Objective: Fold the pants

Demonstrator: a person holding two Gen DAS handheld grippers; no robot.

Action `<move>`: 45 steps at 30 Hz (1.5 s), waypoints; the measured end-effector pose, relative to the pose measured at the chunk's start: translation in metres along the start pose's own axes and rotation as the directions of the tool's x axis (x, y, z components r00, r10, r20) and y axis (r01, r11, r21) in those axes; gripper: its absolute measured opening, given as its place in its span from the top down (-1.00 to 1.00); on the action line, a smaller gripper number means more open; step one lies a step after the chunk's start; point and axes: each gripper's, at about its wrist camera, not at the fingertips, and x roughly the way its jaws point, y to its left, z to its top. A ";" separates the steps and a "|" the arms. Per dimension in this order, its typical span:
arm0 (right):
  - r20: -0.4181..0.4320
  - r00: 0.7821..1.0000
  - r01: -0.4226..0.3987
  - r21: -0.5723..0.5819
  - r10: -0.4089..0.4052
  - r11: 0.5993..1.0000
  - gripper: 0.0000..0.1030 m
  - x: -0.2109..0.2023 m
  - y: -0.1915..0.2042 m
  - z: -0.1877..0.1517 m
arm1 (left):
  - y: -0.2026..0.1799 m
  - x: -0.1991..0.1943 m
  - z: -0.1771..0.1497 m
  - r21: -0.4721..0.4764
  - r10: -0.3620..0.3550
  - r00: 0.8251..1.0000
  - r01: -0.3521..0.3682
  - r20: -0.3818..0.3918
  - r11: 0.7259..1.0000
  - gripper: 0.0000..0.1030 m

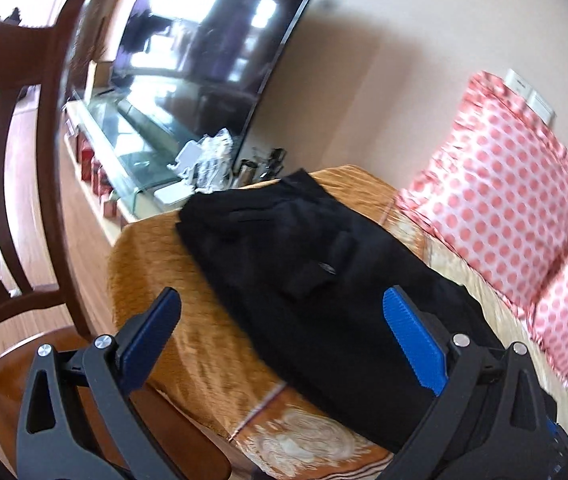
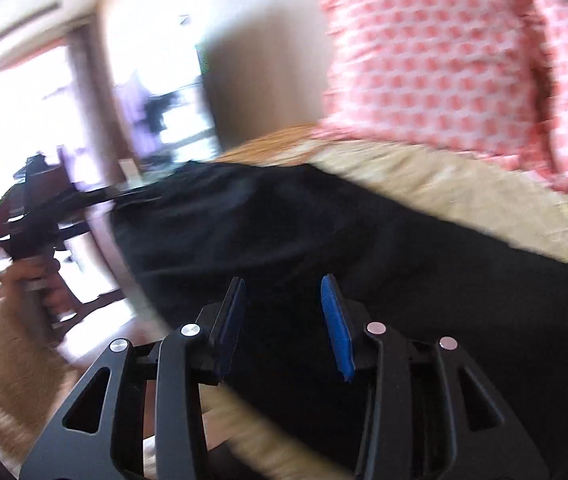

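Nearest your left wrist camera, your left gripper [image 1: 282, 320] with its black frame and blue ribbed pads has its jaws wide apart and holds nothing. The black fabric pants [image 1: 316, 280] lie flat on the golden-orange patterned tablecloth [image 1: 152, 264], running from beyond the jaws back under the right-hand finger; the left-hand finger sits over bare cloth. A small flap pocket shows on the pants just ahead of the jaws. Right of the jaws lies a pink-and-white polka-dot cushion [image 1: 512, 208]. Left of them stands a dark wooden slat-back chair [image 1: 24, 184], and far ahead a large dark flat television [image 1: 212, 48] over a glass-topped cabinet [image 1: 124, 148].

Nearest your right wrist camera, your right gripper [image 2: 282, 320] also has its jaws apart, narrower, with nothing between them, directly above the pants [image 2: 324, 240], which fill the space between and ahead of the fingers. The view is blurred. Far left of the jaws, your left hand [image 2: 38, 284] grips the other tool's handle. The cushion [image 2: 444, 64] sits ahead and right.
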 end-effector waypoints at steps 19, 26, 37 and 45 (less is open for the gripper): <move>-0.132 0.991 -0.046 -0.092 0.033 0.995 -0.10 0.028 0.020 -0.018 | 0.052 0.056 0.044 -0.315 -0.168 0.974 0.113 -0.153 0.943 -0.91; -0.128 0.991 -0.053 -0.089 0.042 0.995 -0.15 0.027 0.019 -0.019 | 0.040 0.067 0.045 -0.321 -0.192 0.964 0.125 -0.185 0.939 -0.90; -0.115 0.992 -0.058 -0.075 0.049 0.996 -0.19 0.028 0.018 -0.019 | 0.020 0.066 0.031 -0.312 -0.255 0.922 0.160 -0.291 0.937 -0.65; -0.108 0.993 -0.052 -0.074 0.044 0.996 -0.20 0.024 0.017 -0.020 | 0.040 0.075 0.041 -0.410 -0.237 0.941 0.121 -0.244 0.904 -0.30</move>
